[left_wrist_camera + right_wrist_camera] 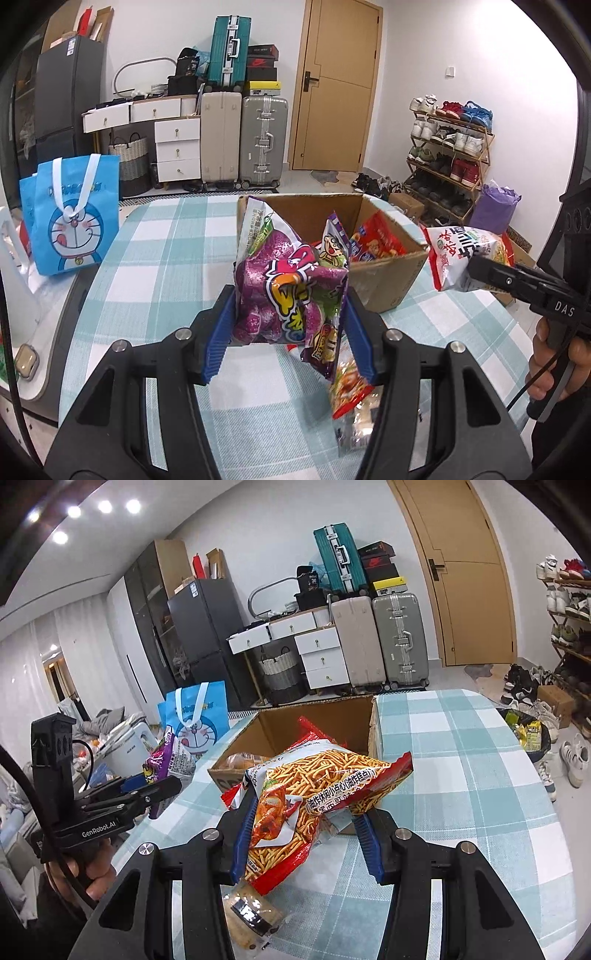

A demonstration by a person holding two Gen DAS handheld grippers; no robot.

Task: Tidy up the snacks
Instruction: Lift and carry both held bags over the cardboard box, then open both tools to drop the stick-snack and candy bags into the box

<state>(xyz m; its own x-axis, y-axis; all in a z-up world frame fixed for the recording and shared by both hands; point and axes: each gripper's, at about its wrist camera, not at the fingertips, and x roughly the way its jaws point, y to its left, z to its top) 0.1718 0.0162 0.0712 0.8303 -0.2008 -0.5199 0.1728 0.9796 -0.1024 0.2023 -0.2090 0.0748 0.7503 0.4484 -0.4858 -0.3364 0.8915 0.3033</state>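
We hold one tool in each hand above a surface (pixel 155 240) covered in a teal and white checked cloth. Our left tool (pixel 290 332) is partly closed, its blue pads pinching a purple snack bag (pixel 284 288) that stands up between them, with a second purple packet hanging beside it against the right pad. Just ahead of this tool sits an open cardboard box (pixel 384 275) with red snack packets inside. Our right tool (pixel 306 830) is also partly closed, gripping a red bag of fried noodle sticks (pixel 321 786) that bulges forward past its pads toward the same box. Beneath the right tool a clear pack of round biscuits (pixel 251 912) lies on the cloth. Far off to the left tool's left stands a blue cartoon tote bag (pixel 70 218).
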